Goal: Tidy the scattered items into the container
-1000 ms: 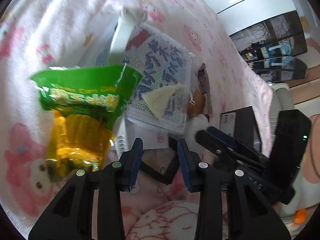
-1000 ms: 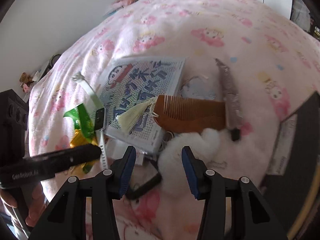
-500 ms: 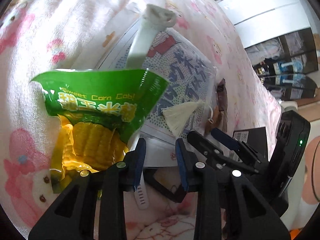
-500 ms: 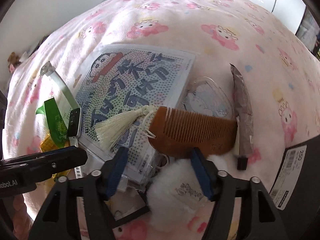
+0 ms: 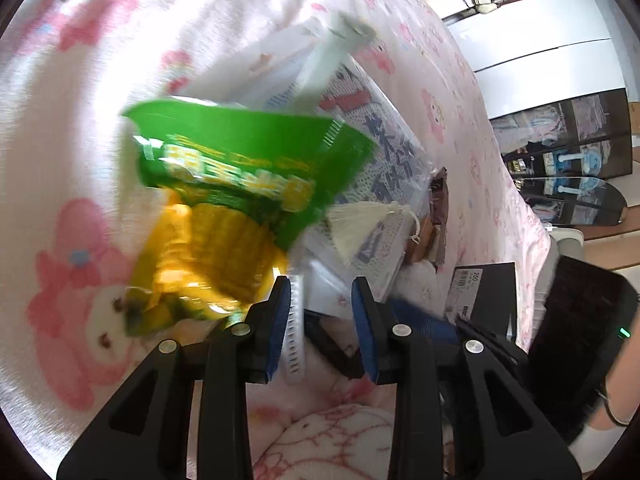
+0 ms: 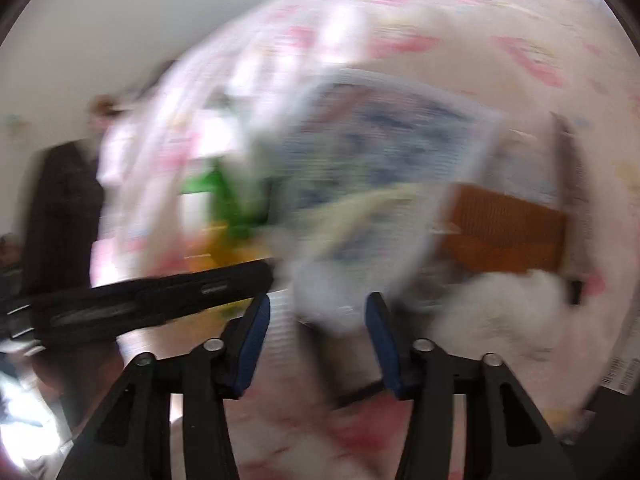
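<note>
A green and yellow corn packet [image 5: 240, 184] lies on the pink blanket, just ahead and left of my left gripper [image 5: 320, 284]. Its jaws are opening a little; the end of a white watch strap [image 5: 294, 332] lies between them beside the left pad, not pressed. The right wrist view is heavily blurred. My right gripper [image 6: 318, 298] is closing, with only the blurred corner of the blue-patterned booklet [image 6: 384, 148] ahead of its pads, nothing gripped. A brown comb [image 6: 504, 232] and a white fluffy puff [image 6: 500, 308] lie to its right. The black box [image 5: 488, 292] stands at the right.
A cream tassel [image 5: 360, 224] rests on the booklet [image 5: 384, 160]. A dark sachet [image 5: 440, 196] lies beyond the comb. The left gripper's black finger [image 6: 160, 300] crosses the right view's lower left. A white wardrobe and dark shelves [image 5: 568, 140] stand beyond the bed.
The left gripper has come closer to the corn packet, and the strap's end now lies between its jaws. The right view has swung and blurred; its jaws widened, then narrowed.
</note>
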Motion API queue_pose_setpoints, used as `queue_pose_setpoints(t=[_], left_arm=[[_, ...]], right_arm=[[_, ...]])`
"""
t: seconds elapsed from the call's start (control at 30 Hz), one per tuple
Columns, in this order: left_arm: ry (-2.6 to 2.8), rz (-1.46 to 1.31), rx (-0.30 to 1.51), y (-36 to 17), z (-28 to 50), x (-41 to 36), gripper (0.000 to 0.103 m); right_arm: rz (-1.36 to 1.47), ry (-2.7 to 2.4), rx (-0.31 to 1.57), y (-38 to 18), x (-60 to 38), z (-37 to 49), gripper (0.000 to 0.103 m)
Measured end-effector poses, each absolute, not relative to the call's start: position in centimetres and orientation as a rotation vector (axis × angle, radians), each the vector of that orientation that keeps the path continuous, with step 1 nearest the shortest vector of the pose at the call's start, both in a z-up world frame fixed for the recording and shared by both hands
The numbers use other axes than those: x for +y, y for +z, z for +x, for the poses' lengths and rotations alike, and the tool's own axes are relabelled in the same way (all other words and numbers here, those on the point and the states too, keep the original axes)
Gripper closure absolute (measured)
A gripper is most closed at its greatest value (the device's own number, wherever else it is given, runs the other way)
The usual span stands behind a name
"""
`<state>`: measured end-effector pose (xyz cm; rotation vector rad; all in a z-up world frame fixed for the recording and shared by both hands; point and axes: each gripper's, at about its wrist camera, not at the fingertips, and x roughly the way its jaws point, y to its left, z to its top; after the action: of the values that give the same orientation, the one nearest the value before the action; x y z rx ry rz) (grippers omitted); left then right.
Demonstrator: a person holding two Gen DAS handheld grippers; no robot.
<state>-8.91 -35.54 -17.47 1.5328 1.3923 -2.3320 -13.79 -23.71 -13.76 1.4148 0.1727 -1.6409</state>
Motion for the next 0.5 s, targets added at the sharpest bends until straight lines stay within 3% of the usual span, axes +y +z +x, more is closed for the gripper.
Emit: queue_pose_setpoints(t=[0.03,0.2,0.5], left_arm=[[-2.331,1.534,1.412,-17.6,-8.8,-35.7,0.069],[-2.342,1.562,1.467,-18.0,-9.6,-35.2,0.068],[-2.182,1.632,1.584,-20.4,-12.7,-34.6,0.068]], right_arm=[[1.398,-1.612,0.176,-13.1,-23.8,-13.2,0.066],[1.355,-1.827,0.344,-11.5,-22.8,-14.4,0.066],[1.411,-2.036,0.276,-11.9,-22.7,-26.4,0.066]])
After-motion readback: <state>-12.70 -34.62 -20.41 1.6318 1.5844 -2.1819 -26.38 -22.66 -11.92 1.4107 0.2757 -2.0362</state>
